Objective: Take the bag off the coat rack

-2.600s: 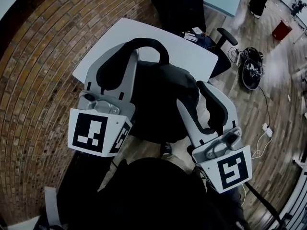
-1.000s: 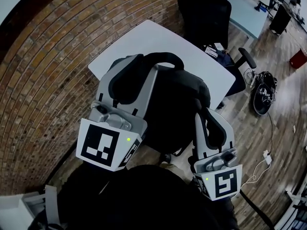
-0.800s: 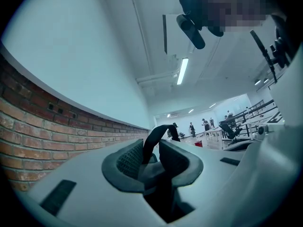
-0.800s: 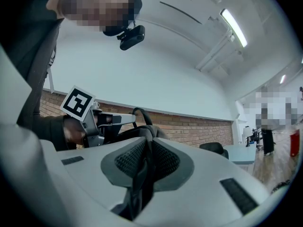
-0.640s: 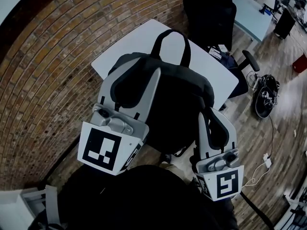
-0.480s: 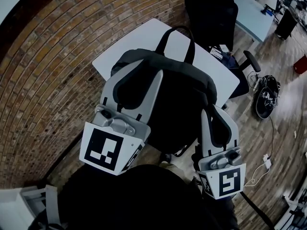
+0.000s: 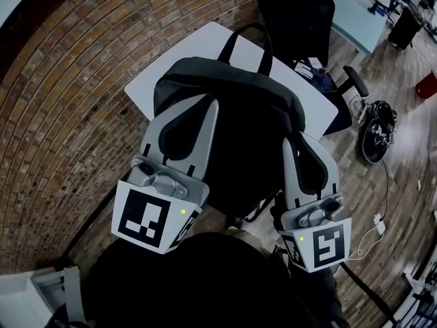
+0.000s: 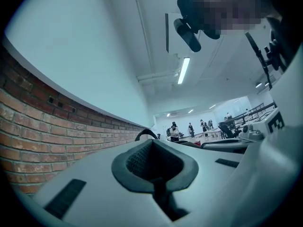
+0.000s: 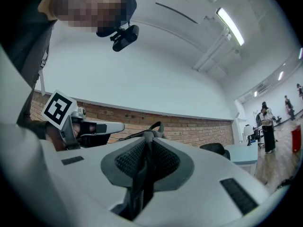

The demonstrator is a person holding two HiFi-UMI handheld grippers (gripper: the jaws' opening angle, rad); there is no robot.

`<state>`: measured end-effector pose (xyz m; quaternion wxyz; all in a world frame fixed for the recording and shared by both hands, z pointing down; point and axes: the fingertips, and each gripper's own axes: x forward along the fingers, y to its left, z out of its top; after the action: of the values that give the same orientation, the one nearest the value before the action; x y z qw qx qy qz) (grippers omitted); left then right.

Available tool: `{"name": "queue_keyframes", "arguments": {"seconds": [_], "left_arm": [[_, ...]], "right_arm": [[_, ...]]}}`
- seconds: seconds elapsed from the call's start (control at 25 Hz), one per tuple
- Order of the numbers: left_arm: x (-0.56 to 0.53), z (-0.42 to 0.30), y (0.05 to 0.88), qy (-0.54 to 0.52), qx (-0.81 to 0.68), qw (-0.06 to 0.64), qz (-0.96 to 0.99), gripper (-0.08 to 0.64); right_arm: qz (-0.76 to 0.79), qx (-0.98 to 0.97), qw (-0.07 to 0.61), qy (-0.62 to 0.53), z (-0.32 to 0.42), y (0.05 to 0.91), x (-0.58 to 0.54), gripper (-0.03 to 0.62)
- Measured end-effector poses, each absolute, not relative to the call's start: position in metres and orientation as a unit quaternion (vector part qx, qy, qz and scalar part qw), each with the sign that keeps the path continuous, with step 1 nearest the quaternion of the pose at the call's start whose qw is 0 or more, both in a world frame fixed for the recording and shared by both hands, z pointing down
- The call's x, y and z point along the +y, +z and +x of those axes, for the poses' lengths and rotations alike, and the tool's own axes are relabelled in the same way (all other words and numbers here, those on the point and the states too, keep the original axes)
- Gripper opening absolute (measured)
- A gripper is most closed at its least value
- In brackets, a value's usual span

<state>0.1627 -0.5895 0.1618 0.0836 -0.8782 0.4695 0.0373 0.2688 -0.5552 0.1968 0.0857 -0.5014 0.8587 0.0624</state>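
Black: one bag [image 7: 252, 135], long axis spanning from left tongs [image 7: 194, 106] to right tongs [image 7: 298, 139], handle [image 7: 250, 26] pointing away from both. Right tongs clamp its strap [image 9: 142, 183]; left tongs sit closed.

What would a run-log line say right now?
left gripper: shut on bag | right gripper: shut on bag | bag: held over white table | coat rack: unseen

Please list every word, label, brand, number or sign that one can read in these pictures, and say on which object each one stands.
No text can be read anywhere.
Left marker cube: black-and-white square pattern, no letters.
Right marker cube: the same kind of pattern, no letters.
Black bag: no logo or label visible.
White sheets past the table: too small to read.
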Motion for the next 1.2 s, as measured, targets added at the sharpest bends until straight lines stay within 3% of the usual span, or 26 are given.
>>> {"name": "queue_keyframes", "arguments": {"seconds": [1.2], "left_arm": [[-0.634,0.156,0.193,0.052,0.443,0.029,-0.894,0.009]], "right_arm": [[-0.535,0.838,0.073,0.081,0.273,0.193,-0.638,0.040]]}}
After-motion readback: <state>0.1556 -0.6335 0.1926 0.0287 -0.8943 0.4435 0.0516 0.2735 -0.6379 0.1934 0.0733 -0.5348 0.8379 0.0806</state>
